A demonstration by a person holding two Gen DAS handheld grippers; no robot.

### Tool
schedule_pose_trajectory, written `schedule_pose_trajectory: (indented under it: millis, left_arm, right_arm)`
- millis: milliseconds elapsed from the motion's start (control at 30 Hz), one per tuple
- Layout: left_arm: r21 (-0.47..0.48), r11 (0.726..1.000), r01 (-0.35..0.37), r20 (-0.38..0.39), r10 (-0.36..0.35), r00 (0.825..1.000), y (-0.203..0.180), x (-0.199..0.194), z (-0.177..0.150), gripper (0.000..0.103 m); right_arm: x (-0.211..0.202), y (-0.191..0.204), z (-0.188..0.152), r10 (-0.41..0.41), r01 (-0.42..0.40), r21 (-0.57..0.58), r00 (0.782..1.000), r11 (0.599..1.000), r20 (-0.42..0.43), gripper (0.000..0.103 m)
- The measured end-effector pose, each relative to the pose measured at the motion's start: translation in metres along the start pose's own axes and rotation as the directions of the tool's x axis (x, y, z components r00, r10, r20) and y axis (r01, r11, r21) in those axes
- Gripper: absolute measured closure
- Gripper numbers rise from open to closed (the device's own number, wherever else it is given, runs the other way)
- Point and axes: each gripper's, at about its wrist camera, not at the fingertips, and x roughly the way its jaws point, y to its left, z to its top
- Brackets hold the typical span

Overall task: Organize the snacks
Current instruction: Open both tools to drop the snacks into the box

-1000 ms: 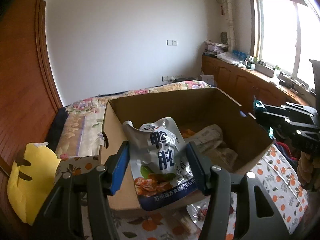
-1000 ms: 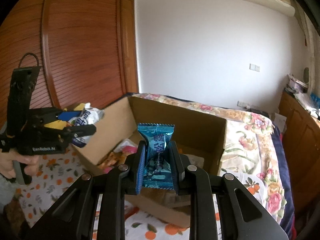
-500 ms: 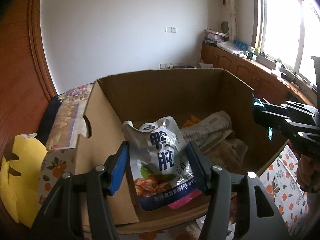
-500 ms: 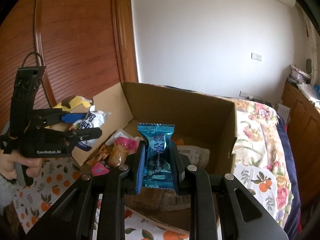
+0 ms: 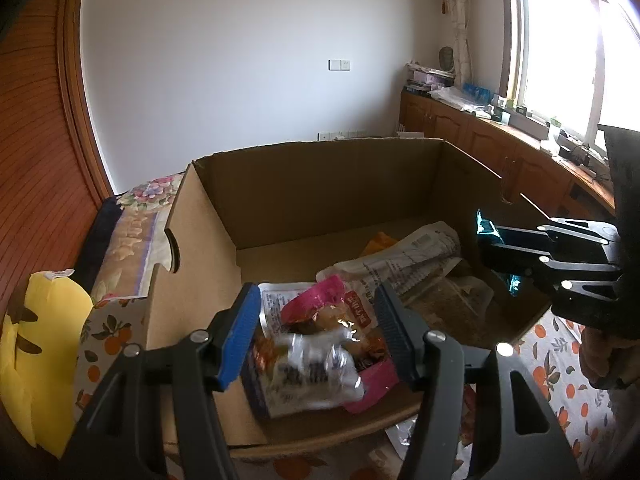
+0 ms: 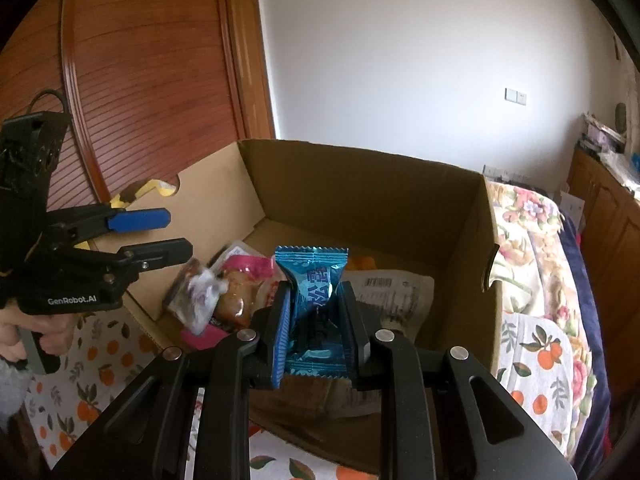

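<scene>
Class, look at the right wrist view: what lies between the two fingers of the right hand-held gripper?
A blue snack packet stands upright between the right hand-held gripper fingers, pinched by both pads, above the cardboard box. The right wrist view shows this.

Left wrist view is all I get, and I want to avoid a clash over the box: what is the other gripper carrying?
Observer: The right gripper is shut on a blue packet, which stands upright between its pads.
Operator: Is it over the box?
Observer: It appears so. In the right wrist view the packet sits over the near part of the cardboard box.
Operator: A pouch looks blurred between my fingers. Am I holding it?
Observer: No. Seen from the side, the left gripper has its jaws apart with nothing between them. The white pouch is lower, down in the box beside a pink-topped packet.
</scene>
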Motion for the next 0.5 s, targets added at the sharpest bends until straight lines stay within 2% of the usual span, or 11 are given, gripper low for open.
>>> schedule_pose_trajectory:
  millis: [200,267,333,500]
  left_arm:
    - [-0.012,1.0,0.009,0.005,-0.009,1.0,-0.002,-0.007,-0.002,0.043]
    - [-0.017,1.0,0.009,0.027,-0.009,1.0,-0.003,-0.015,-0.001,0.043]
    - [-0.023,1.0,0.014,0.046,-0.013,0.999,-0.004,-0.025,0.0,0.043]
    - [-0.009,1.0,0.009,0.073,-0.008,0.997,-0.011,-0.049,-0.005,0.043]
  right_arm:
    - [0.0,0.001,0.0,-0.002,0.002,-0.001,1.0,1.0,-0.008,0.08]
    - [-0.001,0.0,0.001,-0.003,0.003,0.006,1.0,1.0,-0.006,0.073]
    - [-0.005,0.002,0.001,0.007,-0.007,0.008,1.0,1.0,0.003,0.055]
    - [-0.025,0.014,0.002,0.003,-0.002,-0.02,0.999,1.0,0.032,0.055]
